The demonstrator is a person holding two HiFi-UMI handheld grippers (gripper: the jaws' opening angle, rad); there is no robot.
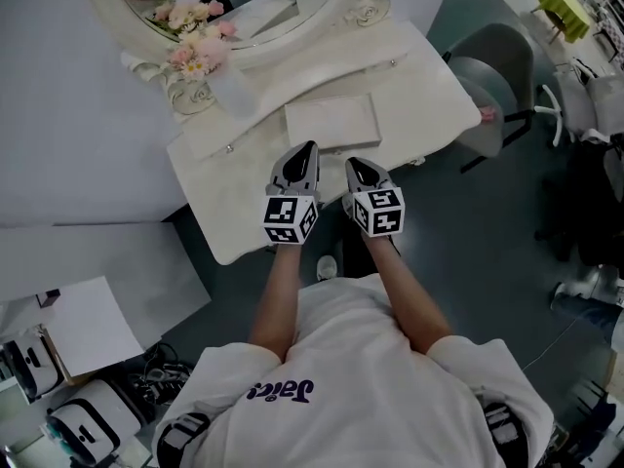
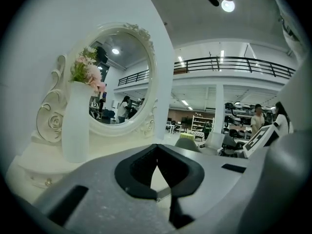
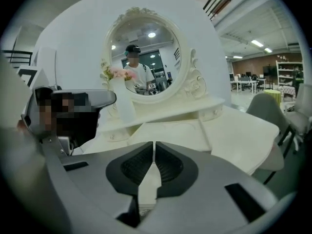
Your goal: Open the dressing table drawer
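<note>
The cream dressing table [image 1: 429, 105] stands against the wall, with an oval mirror [image 1: 255, 13] and a white vase of pink flowers [image 1: 193, 86] on its raised back shelf. That shelf has two small drawer fronts with knobs, one at the left [image 1: 230, 148] and one at the right [image 1: 393, 62]. A flat rectangular panel [image 1: 331, 122] lies in the middle of the top. My left gripper [image 1: 310, 147] and right gripper [image 1: 352, 163] hover side by side over the table's front edge, pointing at the mirror. Both are shut and empty. No drawer front below the top shows.
A grey chair [image 1: 497, 76] stands right of the table. A low white surface [image 1: 97, 261] and cluttered equipment [image 1: 88, 408] lie at the left near the floor. The vase [image 2: 75, 121] stands close ahead of the left gripper in the left gripper view.
</note>
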